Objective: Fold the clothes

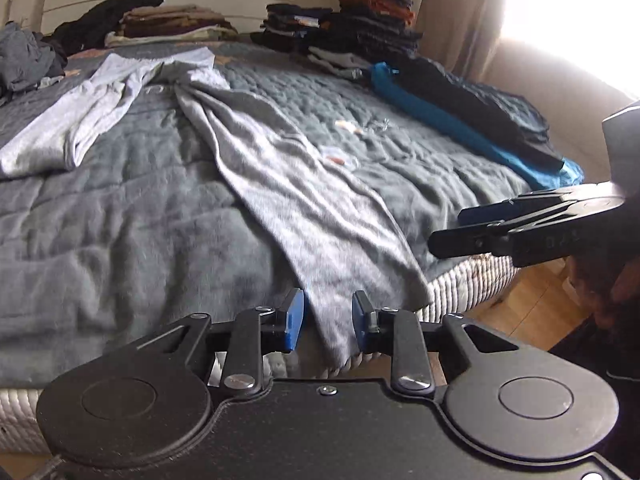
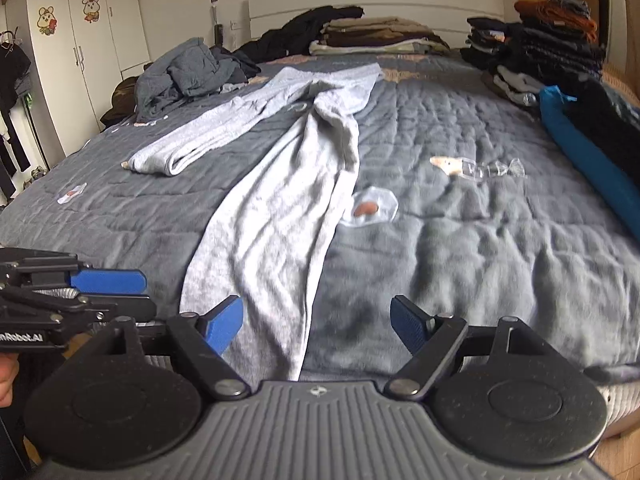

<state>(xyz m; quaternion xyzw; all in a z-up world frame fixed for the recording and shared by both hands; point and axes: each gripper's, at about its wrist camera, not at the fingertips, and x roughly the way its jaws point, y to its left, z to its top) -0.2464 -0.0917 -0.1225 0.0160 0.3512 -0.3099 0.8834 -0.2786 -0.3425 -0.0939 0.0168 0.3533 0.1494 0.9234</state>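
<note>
Presently, findings as follows.

Garment: light grey sweatpants (image 2: 276,200), soft knit, creased, spread in a V across the bed. One leg runs long from the waistband at the far end down to the foot edge of the bed; its cuff hangs over that edge. The other leg (image 2: 192,148) angles off to the left of the first and ends well short of the edge.

Key relation: the long leg's axis points almost straight at both grippers. Its cuff end lies between the blue pads of the left gripper (image 1: 328,322).

Left gripper: narrow; cloth sits in the gap, but whether the pads actually press on it cannot be told.

Right gripper (image 2: 318,326): wide, nothing clamped; the same leg's right edge sits inside its left pad.

Nearer hand: judged the left, being already at the cuff.

Next move, as judgement: securing the cuff, then carrying it along the leg's axis toward the waistband.

Bedcover: blue-grey quilted blanket (image 2: 480,240), plush and rumpled beneath the sweatpants.

Right of the leg: small clear plastic wrappers (image 2: 372,208) on the blanket.

Beyond the waistband: folded clothes stacks (image 2: 380,34) against the headboard, an unfolded grey heap (image 2: 180,76) to their left.
</note>
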